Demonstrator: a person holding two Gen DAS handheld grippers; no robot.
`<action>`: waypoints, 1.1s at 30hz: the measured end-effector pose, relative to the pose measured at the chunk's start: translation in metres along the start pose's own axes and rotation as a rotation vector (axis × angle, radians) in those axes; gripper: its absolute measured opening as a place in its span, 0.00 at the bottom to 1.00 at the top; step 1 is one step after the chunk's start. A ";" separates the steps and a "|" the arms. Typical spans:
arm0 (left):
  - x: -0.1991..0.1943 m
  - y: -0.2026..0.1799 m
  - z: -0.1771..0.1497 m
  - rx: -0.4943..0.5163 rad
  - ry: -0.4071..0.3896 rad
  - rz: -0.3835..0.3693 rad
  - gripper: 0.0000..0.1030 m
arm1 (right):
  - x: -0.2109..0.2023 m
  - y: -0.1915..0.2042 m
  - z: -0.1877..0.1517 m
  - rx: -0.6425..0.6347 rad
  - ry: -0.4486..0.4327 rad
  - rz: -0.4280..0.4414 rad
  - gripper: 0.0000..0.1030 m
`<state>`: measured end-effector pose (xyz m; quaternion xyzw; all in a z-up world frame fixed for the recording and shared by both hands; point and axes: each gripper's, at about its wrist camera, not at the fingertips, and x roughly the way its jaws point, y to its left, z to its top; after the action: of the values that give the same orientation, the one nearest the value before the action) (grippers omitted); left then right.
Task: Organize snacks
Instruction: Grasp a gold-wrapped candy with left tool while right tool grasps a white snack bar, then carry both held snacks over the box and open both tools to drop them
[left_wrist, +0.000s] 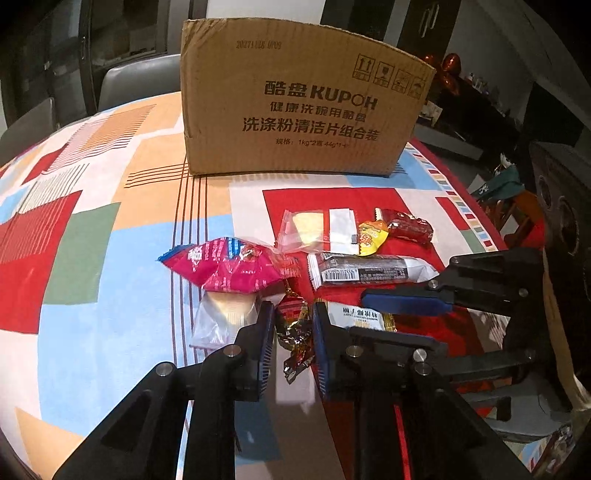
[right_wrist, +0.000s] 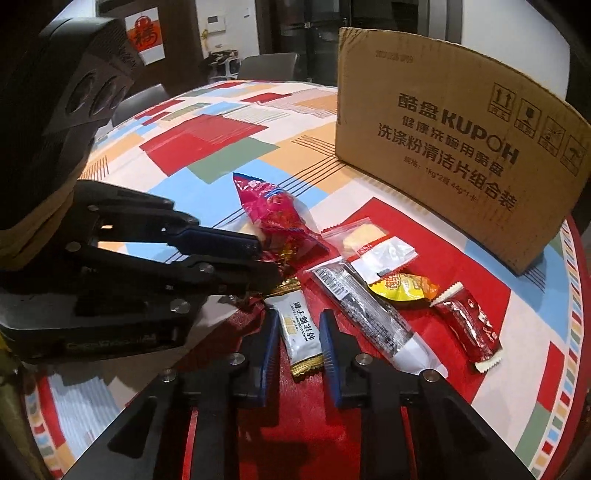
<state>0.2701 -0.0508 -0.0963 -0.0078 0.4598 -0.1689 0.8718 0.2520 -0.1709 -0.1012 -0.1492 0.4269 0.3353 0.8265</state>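
- Step in hand, as I judge it: picking snacks off the tabletop (left_wrist: 110, 280) to go into the cardboard box (left_wrist: 295, 107), which stands at twelve o'clock of the snack pile.
- Left claw (left_wrist: 293, 332): fingers part-open and straddling a foil-wrapped candy (left_wrist: 295, 332); whether they grip it yet, I cannot tell.
- Right claw (right_wrist: 299, 332): part-open around the white coconut candy (right_wrist: 301, 332), with gaps showing, so not clamped.
- Next move probably calls for closing each claw on its candy, then lifting toward the box.
- Pink packet (left_wrist: 225, 267) lies at eleven o'clock of the left claw.
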 end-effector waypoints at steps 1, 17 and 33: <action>-0.002 0.000 0.000 0.000 -0.003 -0.001 0.21 | -0.001 -0.001 -0.001 0.010 -0.003 0.000 0.23; -0.066 -0.013 -0.006 0.000 -0.124 0.016 0.21 | -0.048 0.008 0.001 0.167 -0.118 -0.023 0.23; -0.141 -0.029 0.036 0.035 -0.260 0.040 0.21 | -0.142 0.005 0.035 0.284 -0.324 -0.110 0.23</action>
<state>0.2172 -0.0410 0.0426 -0.0054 0.3398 -0.1572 0.9272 0.2113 -0.2096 0.0342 0.0015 0.3227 0.2458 0.9140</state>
